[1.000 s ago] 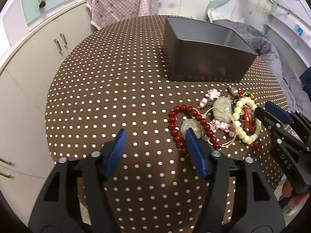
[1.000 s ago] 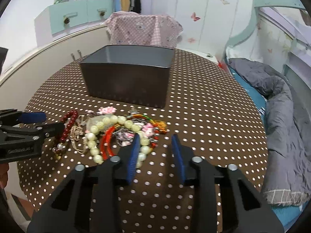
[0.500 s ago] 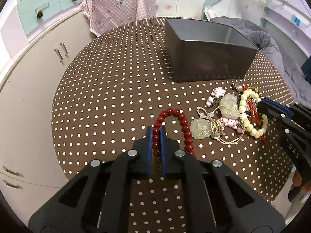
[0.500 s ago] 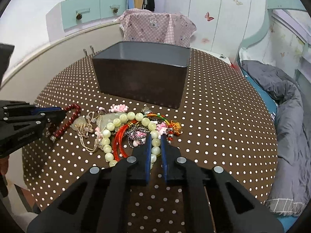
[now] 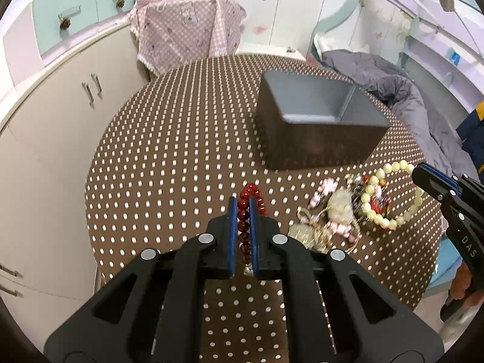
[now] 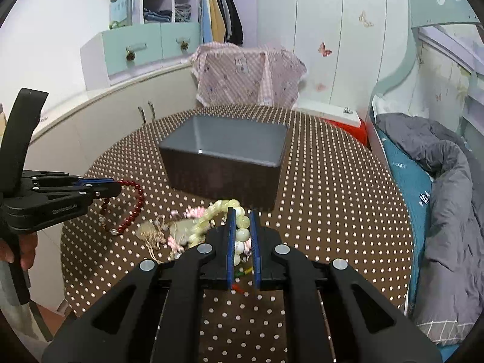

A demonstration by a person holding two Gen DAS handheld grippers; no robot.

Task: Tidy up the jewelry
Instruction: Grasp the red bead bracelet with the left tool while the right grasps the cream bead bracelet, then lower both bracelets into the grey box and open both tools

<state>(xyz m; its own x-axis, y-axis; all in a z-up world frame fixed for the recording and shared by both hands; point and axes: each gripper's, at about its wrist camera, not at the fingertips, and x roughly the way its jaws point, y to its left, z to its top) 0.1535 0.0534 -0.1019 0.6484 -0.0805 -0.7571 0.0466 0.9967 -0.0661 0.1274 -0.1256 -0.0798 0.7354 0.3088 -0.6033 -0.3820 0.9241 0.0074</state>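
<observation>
My left gripper (image 5: 242, 208) is shut on a dark red bead bracelet (image 5: 243, 227) and holds it above the dotted brown table; it also shows in the right wrist view (image 6: 133, 208), hanging from the left gripper (image 6: 116, 189). My right gripper (image 6: 241, 216) is shut on a pale green bead bracelet (image 6: 240, 231), lifted off the pile; it shows in the left wrist view (image 5: 393, 193) hanging from the right gripper (image 5: 419, 171). A dark grey open box (image 5: 317, 124) stands behind the pile, and shows in the right wrist view (image 6: 224, 163).
A tangle of jade pendants, pink charms and cord (image 5: 329, 220) lies on the round table (image 5: 169, 163), in front of the box. White cabinets (image 5: 45, 139) stand left. A bed with a grey blanket (image 6: 447, 199) is right. A pink cloth (image 5: 184, 30) covers something behind.
Both grippers closed on their bracelets half a second ago and have since risen, lifting the red bracelet and the pale green bracelet off the table.
</observation>
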